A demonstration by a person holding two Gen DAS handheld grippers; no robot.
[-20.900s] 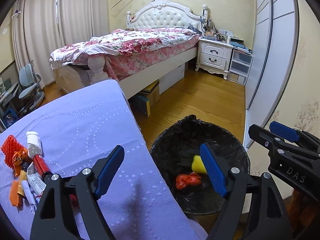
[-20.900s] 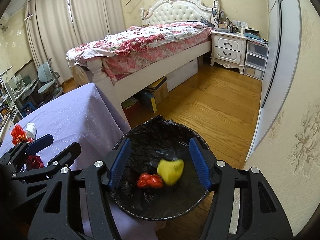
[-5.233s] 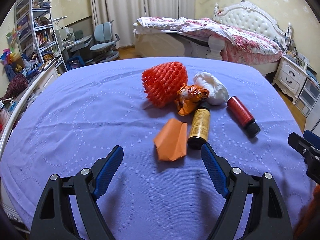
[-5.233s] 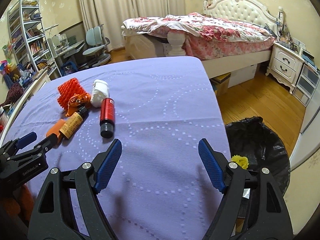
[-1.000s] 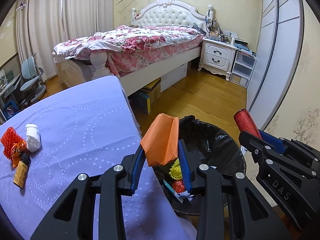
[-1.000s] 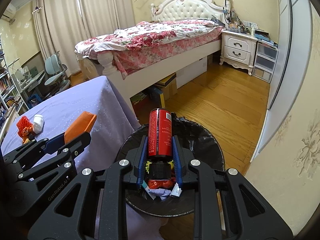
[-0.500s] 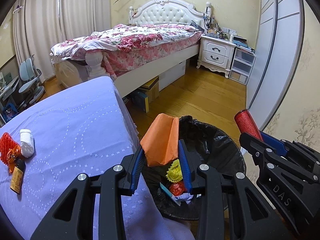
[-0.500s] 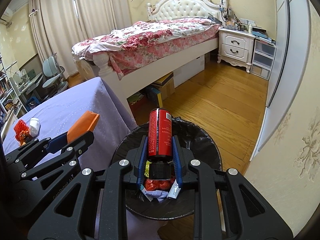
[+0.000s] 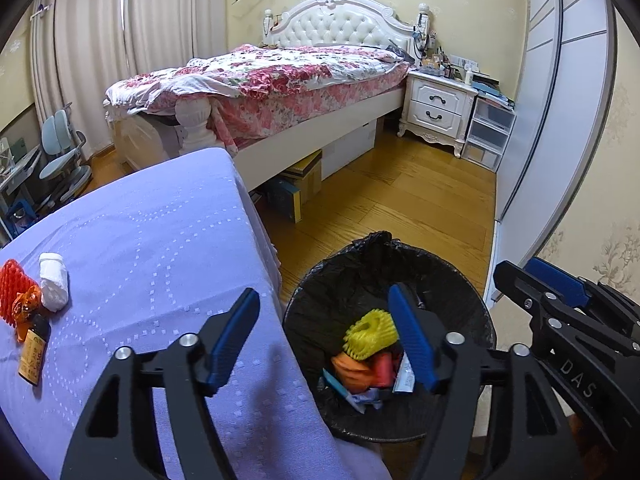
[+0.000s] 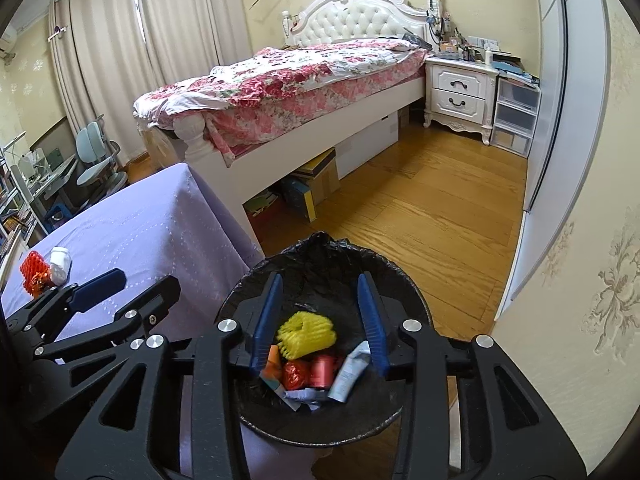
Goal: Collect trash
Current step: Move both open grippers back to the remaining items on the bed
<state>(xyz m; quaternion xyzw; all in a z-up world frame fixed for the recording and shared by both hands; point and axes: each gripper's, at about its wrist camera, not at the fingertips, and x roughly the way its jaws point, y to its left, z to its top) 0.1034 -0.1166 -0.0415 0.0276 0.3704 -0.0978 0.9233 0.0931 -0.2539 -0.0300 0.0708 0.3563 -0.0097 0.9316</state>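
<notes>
A black-lined trash bin [image 9: 460, 280] [image 10: 404, 276] stands on the floor beside the purple table [image 9: 140, 248]. In it lie a yellow foam net [image 9: 370, 334] [image 10: 306, 334], the orange paper [image 9: 350, 372], the red can [image 10: 322, 370] and other scraps. My left gripper [image 9: 324, 340] is open and empty over the table edge and bin. My right gripper [image 10: 320, 316] is open and empty above the bin. On the table lie a red foam net [image 9: 12, 288], an orange wrapper [image 9: 26, 306], a white wad [image 9: 54, 286] and a brown bottle [image 9: 34, 352].
A bed [image 9: 280, 80] with a floral cover stands behind the table, with boxes [image 9: 300, 188] under it. A white nightstand [image 9: 438, 108] and plastic drawers [image 9: 486, 136] stand at the far wall. A wardrobe [image 9: 560, 120] lines the right side. Desk chairs [image 9: 64, 152] stand at the left.
Both grippers have opened. The orange paper dropped from the left one and the red can from the right one; both now lie in the bin.
</notes>
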